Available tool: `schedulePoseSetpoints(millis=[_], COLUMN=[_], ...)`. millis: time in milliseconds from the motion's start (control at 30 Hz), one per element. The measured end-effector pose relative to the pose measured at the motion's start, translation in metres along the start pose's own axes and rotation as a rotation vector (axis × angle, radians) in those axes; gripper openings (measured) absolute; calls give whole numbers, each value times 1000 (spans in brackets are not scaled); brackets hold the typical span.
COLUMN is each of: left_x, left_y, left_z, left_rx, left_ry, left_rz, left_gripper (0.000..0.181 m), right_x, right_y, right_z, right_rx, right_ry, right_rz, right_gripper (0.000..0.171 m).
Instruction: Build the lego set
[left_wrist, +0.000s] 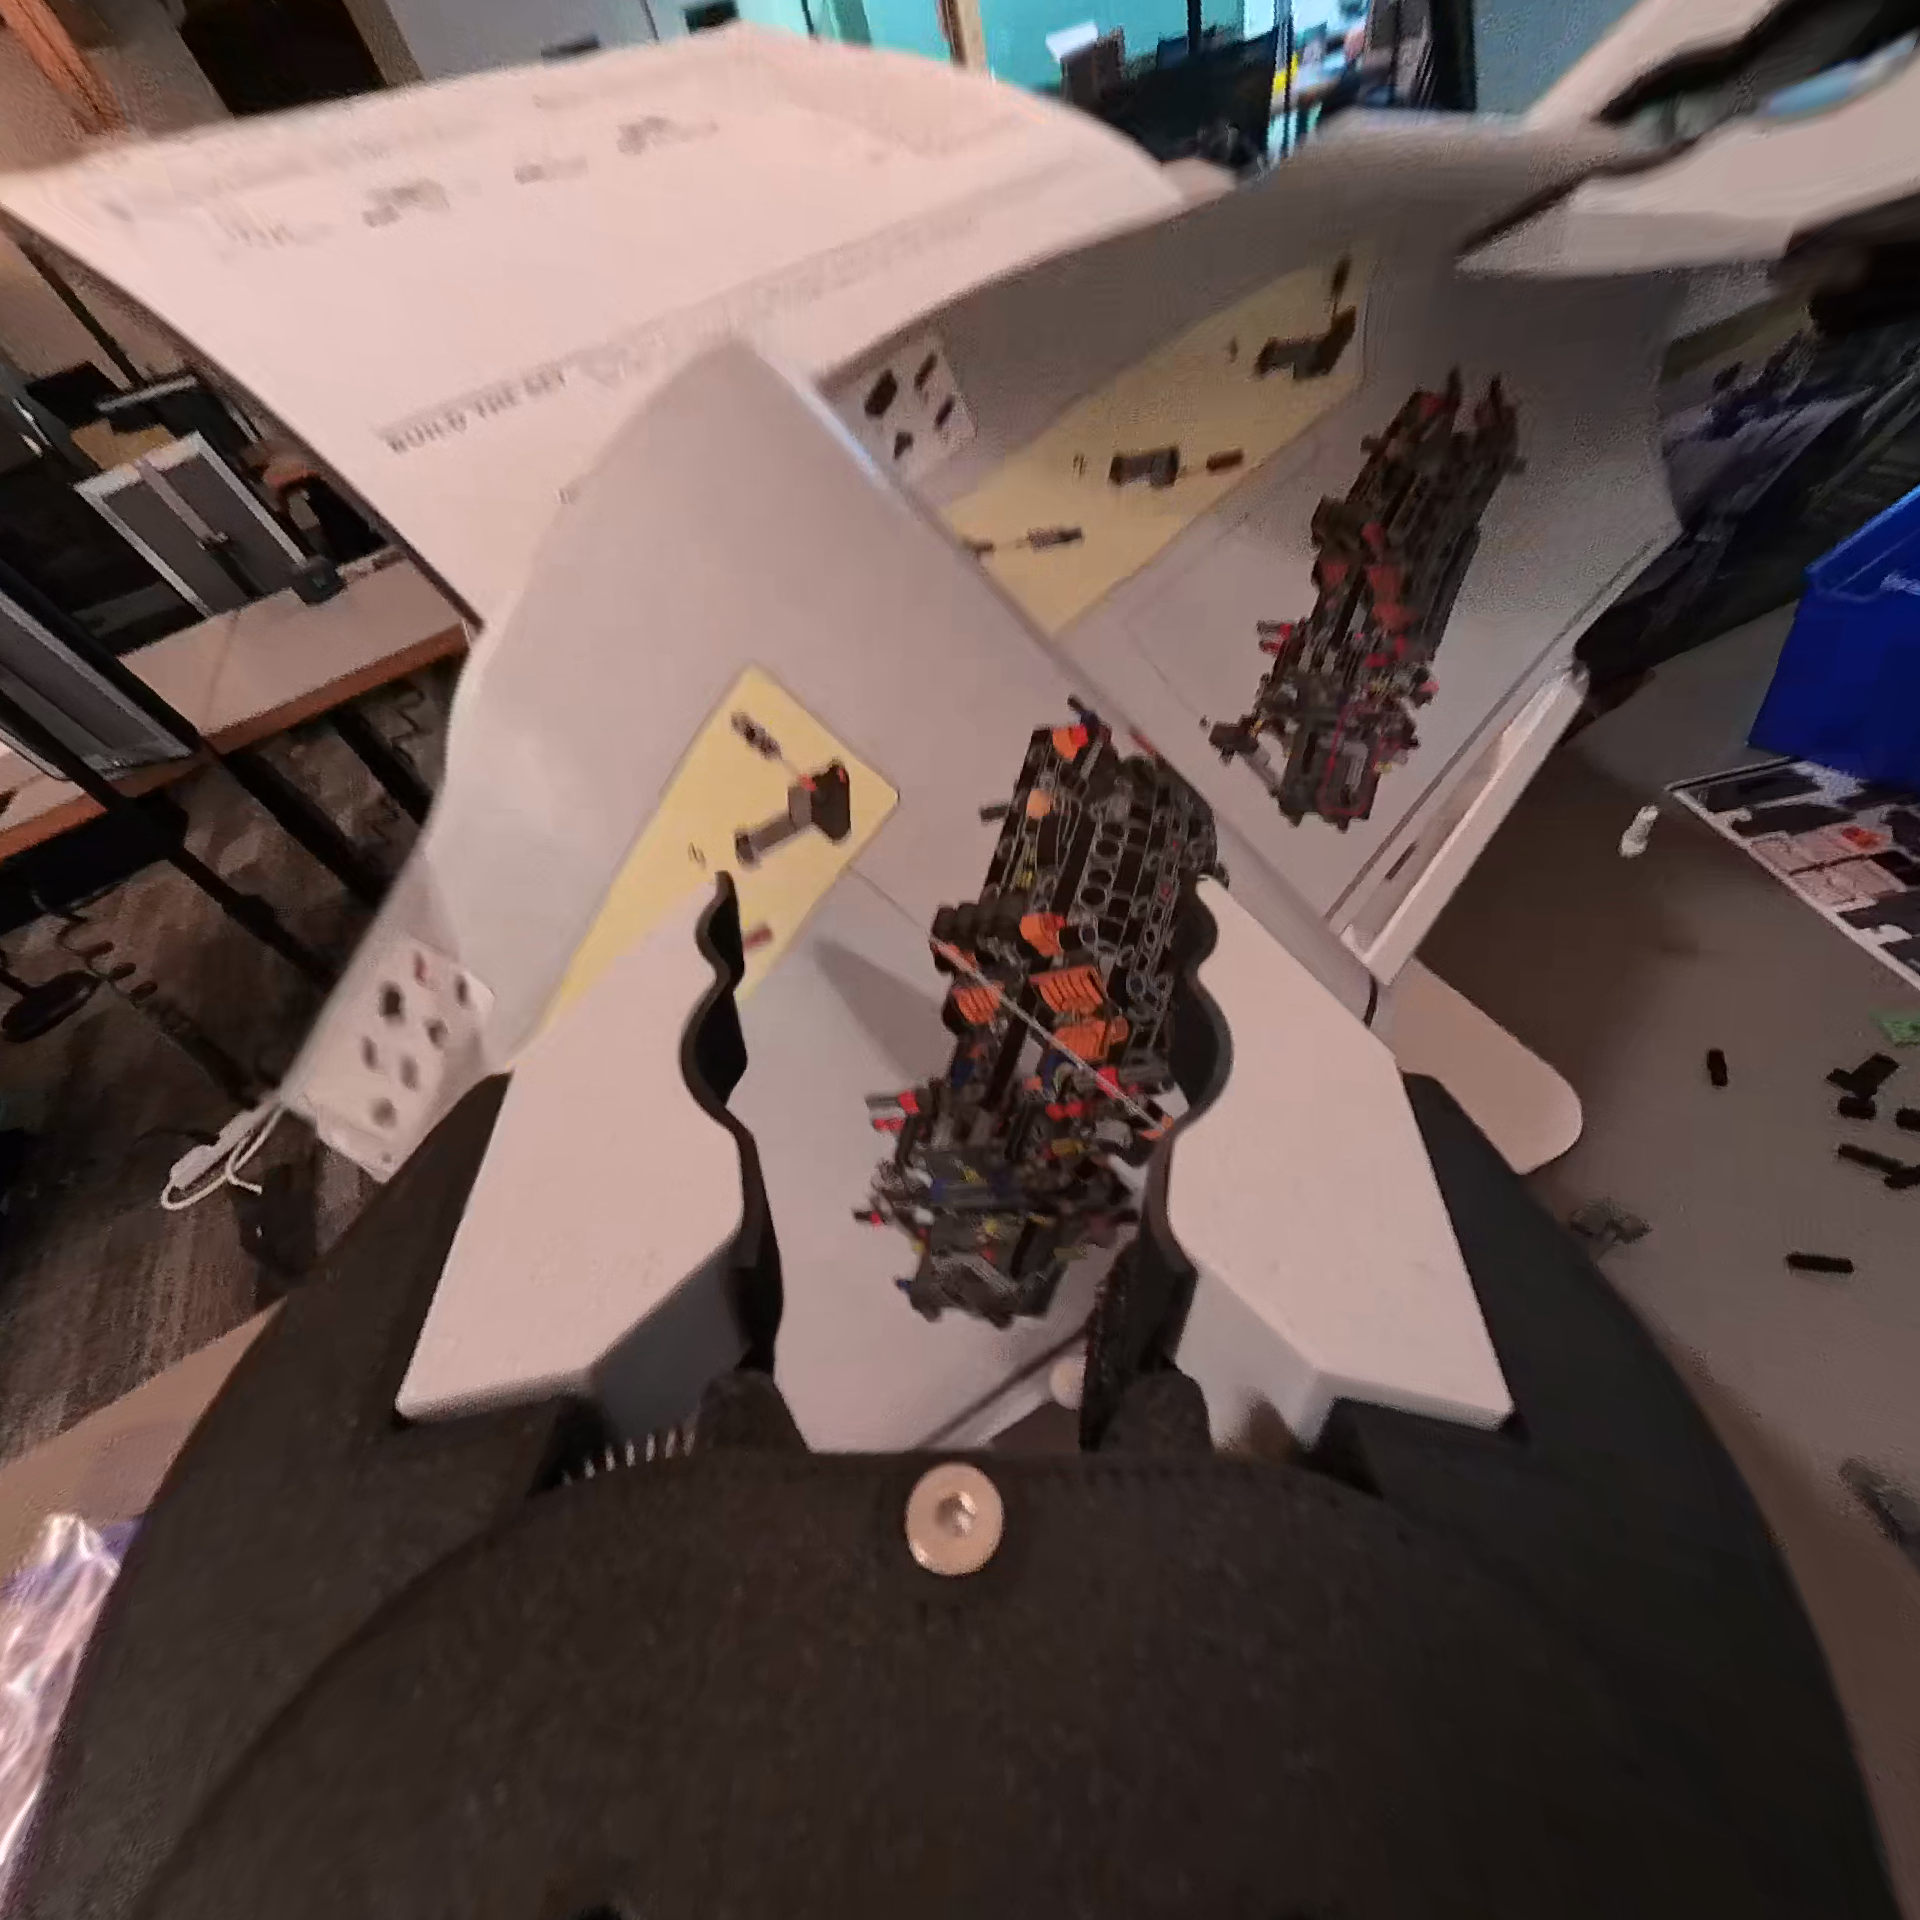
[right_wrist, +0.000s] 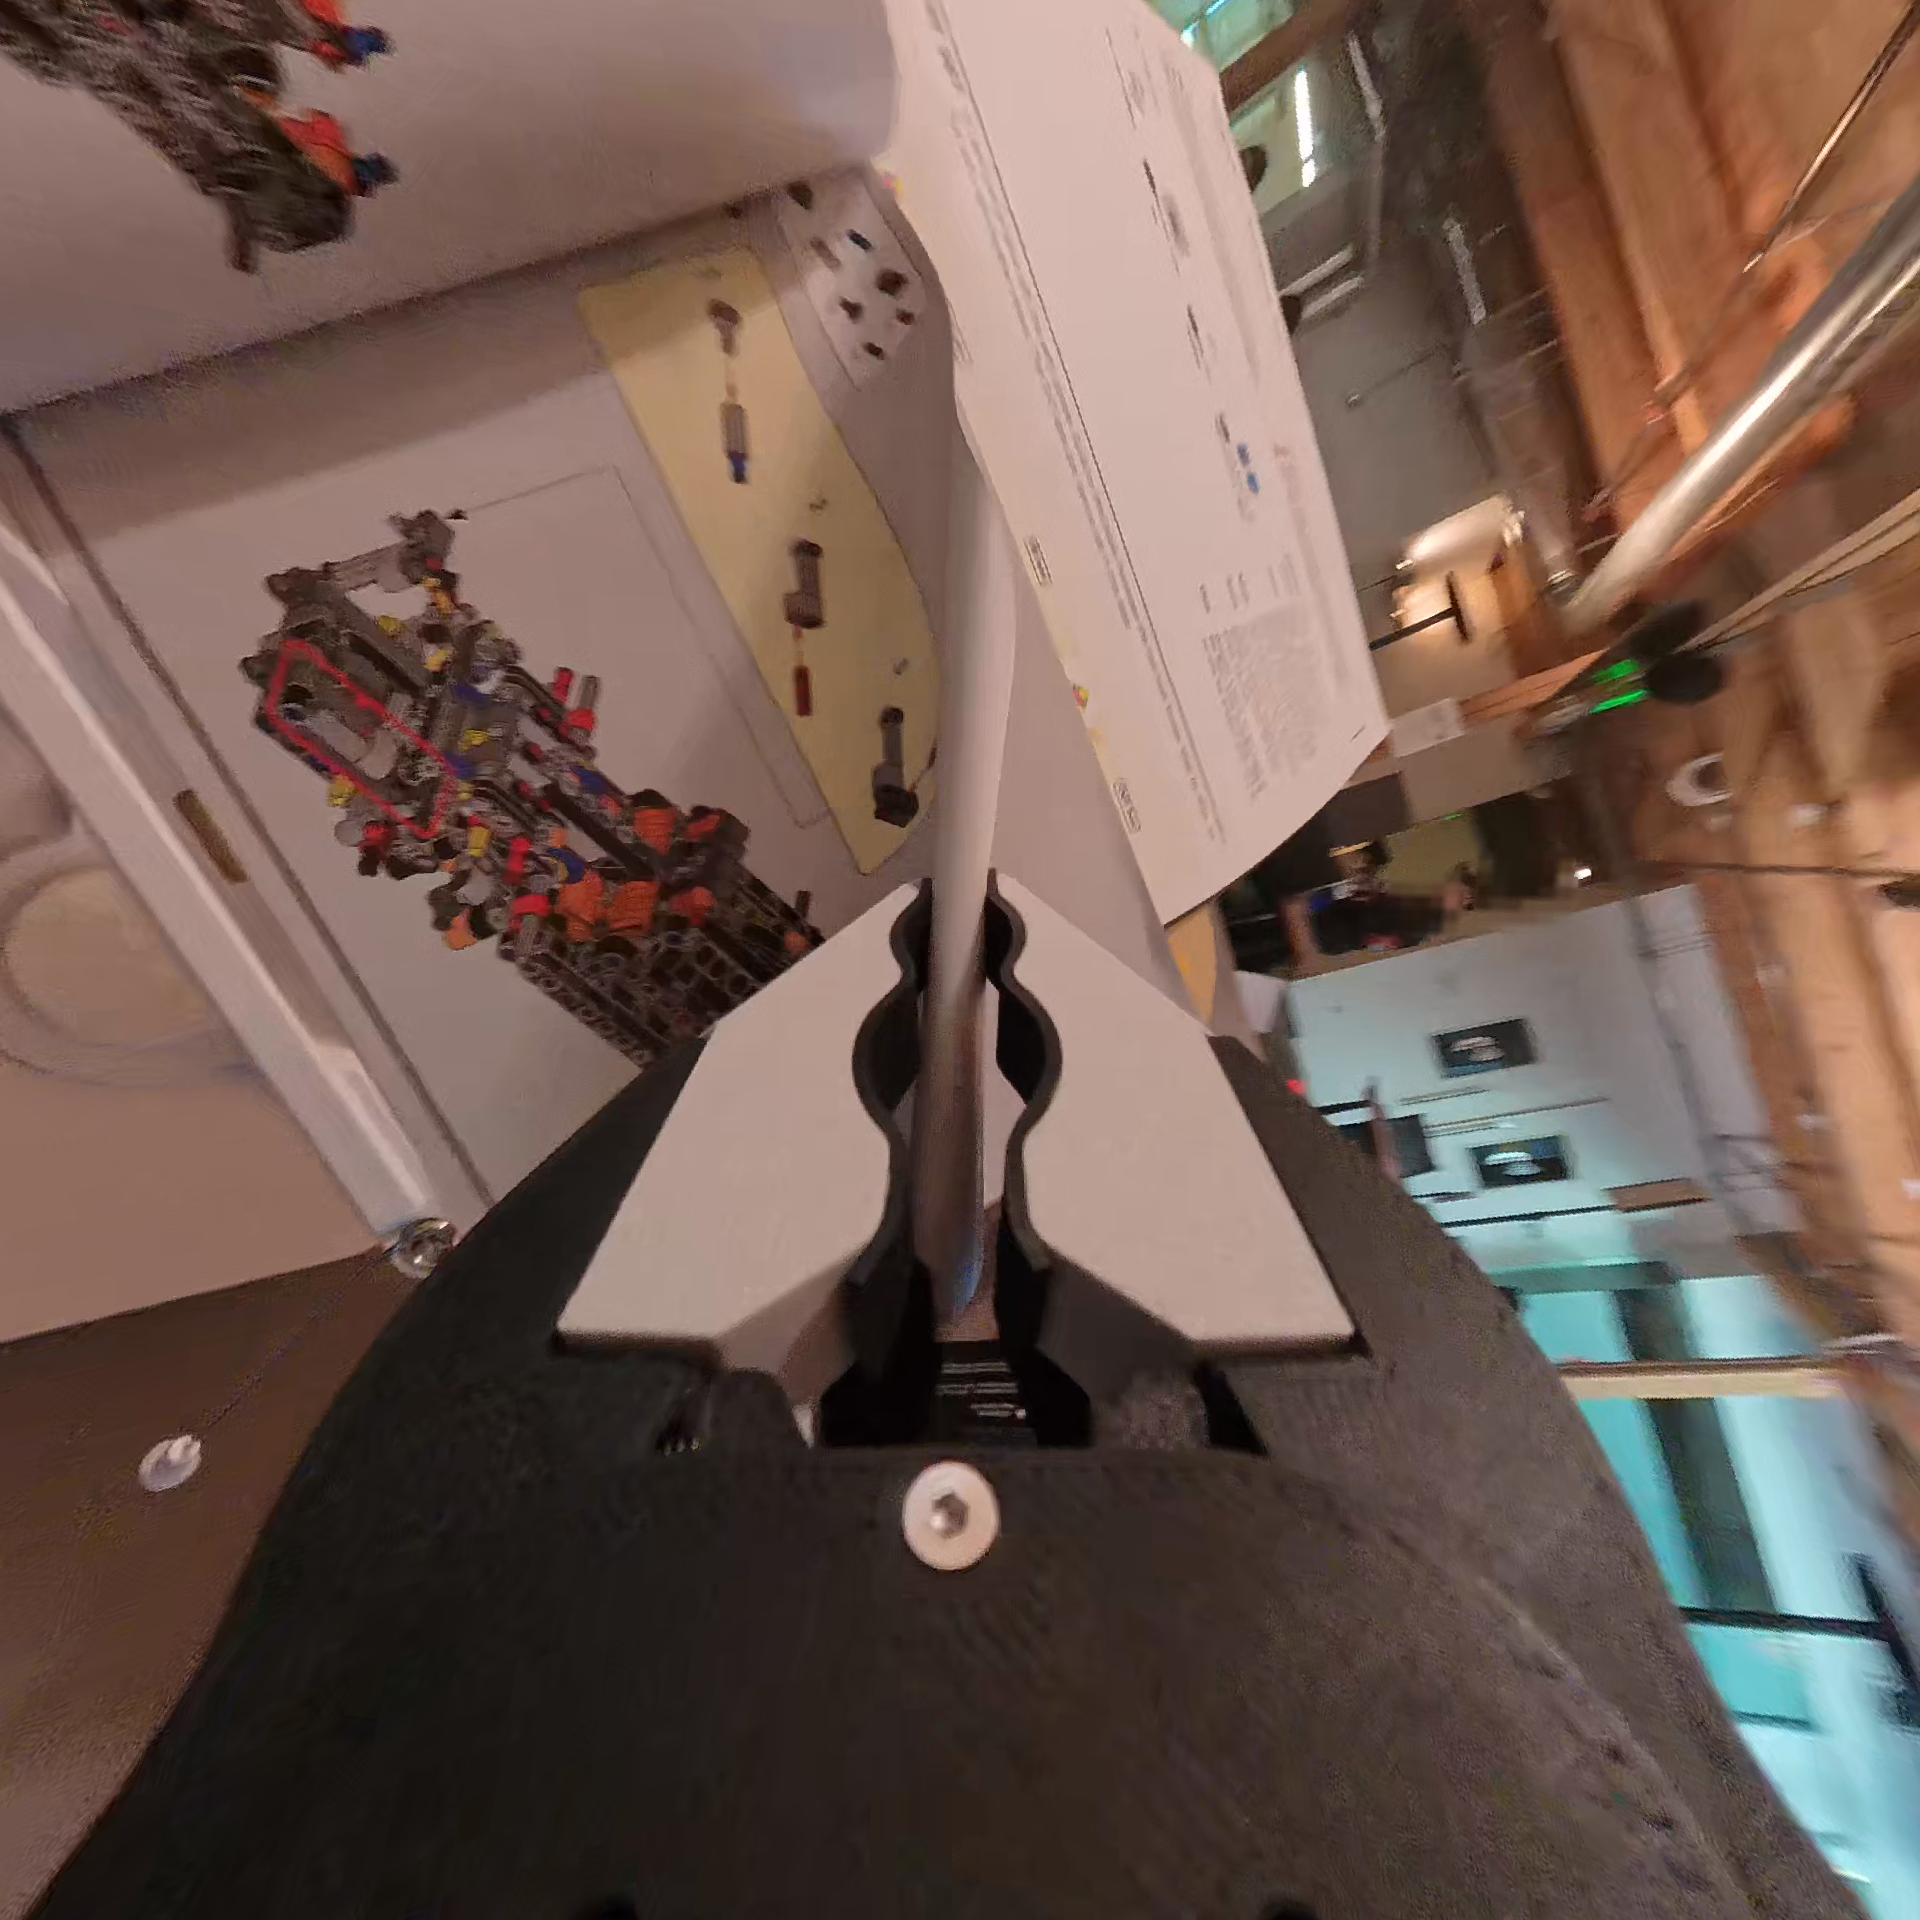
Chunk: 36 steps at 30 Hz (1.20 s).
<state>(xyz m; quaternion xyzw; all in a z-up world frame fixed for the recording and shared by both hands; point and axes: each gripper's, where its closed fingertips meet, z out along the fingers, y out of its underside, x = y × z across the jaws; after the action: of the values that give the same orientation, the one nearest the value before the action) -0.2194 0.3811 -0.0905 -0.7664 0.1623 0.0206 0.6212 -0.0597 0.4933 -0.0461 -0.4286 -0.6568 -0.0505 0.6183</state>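
The instruction booklet (left_wrist: 1195, 488) lies open on the grey table, its pages showing printed pictures of the black, red and orange model. One page (left_wrist: 644, 582) stands lifted and curled in front of it. My left gripper (left_wrist: 956, 935) is open and empty, with that page just beyond its fingers. My right gripper (right_wrist: 961, 883) is shut on the edge of a booklet page (right_wrist: 971, 675), seen edge-on and bending upward. Other pages (right_wrist: 520, 727) with model pictures lie to its left. No built model shows in either view.
Loose black lego pieces (left_wrist: 1860, 1091) lie on the grey table (left_wrist: 1662, 1039) at the right. A blue bin (left_wrist: 1860, 644) and a printed sheet (left_wrist: 1829, 852) sit beyond them. A plastic bag (left_wrist: 52, 1662) shows at lower left. Desks stand to the left. The tips of one gripper are about 20 cm away from the tips of the other.
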Motion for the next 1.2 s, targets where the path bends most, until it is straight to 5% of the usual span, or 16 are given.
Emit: schedulePoseSetpoints(millis=[167,333,500,567,633,733,967,1067,1133,1200], left_x=[20,59,84,88,88,88,86,86,86,83], left_y=[-38,-77,-76,-76,-78,-80,-85,-85,-86,-89], left_z=[-4,7,44,58,67,69,59,58,57,56], left_rx=[58,111,60,53,52,68,134,134,129,122], left_ry=[18,52,45,29,12,8,-9,-1,2,-3], left_rz=[113,426,710,779,808,820,806,789,775,740], left_gripper=[77,66,53,35,15,8,4,5,5,10], right_x=[-27,-42,-43,-45,-47,-40,-31,-46,-55,-54], right_y=[-36,-47,-53,-53,-54,-50,-26,-40,-49,-53], right_z=[-23,-27,-31,-31,-32,-44,-83,-94,-94,-91], right_rx=[30,23,70,82,115,173,314,408,413,393], right_ry=[124,179,174,153,115,58,-213,-343,-361,-320], right_rz=[-161,-201,-140,-119,-66,95,558,599,557,528], right_gripper=[5,5,7,9,16,42,56,43,11,0])
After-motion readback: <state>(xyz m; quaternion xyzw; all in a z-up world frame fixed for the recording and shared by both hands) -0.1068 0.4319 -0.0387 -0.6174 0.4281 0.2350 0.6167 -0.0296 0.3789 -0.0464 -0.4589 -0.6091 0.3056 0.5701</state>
